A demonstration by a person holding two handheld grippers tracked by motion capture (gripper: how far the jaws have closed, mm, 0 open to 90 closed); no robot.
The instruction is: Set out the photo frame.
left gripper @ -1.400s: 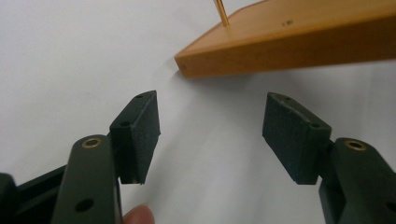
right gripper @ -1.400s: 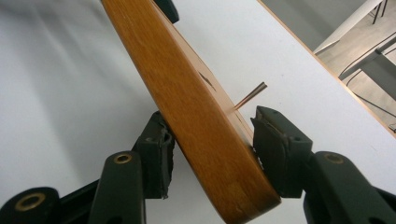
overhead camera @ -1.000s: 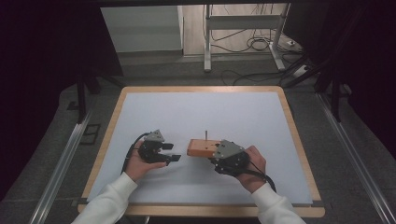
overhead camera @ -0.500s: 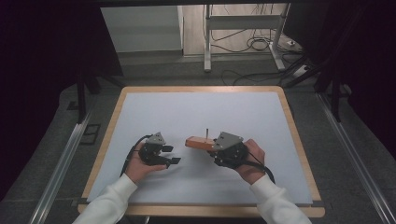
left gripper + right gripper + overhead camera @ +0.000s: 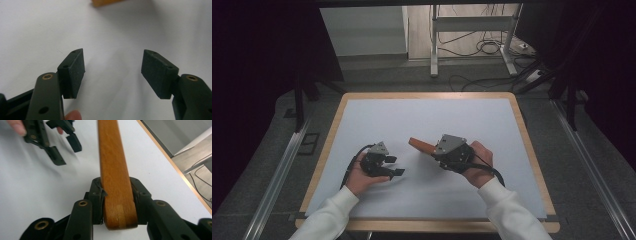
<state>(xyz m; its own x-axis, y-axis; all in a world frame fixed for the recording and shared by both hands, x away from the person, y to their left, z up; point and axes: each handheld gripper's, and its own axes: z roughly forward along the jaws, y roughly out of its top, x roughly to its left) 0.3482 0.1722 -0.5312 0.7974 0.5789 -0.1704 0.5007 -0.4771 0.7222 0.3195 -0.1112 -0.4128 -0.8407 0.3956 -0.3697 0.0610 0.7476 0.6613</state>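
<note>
**Right gripper clamps a wooden block above a white counter**

A person in white sleeves works at a white counter (image 5: pixel 422 120) with a pale wooden rim, one gripper in each hand. No brand, label or writing can be read on anything here.

The right gripper (image 5: pixel 435 149) has its jaws pressed against both sides of an orange-brown wooden block (image 5: pixel 421 145), near one rounded end; the jaws have just been closing on it. In the high view the block's long axis runs from the gripper toward the upper left, its free end pointing toward the counter's middle. In the right gripper view the block (image 5: pixel 115 170) runs straight away from the jaws, and its wood grain follows its length.

The left gripper (image 5: pixel 398 166) sits near the counter's front left, well apart from the block. Its jaws stand wide open with nothing between them, the pads (image 5: pixel 74 72) over bare white surface. An edge of the block (image 5: pixel 105 2) shows at the top of the left gripper view.
</note>
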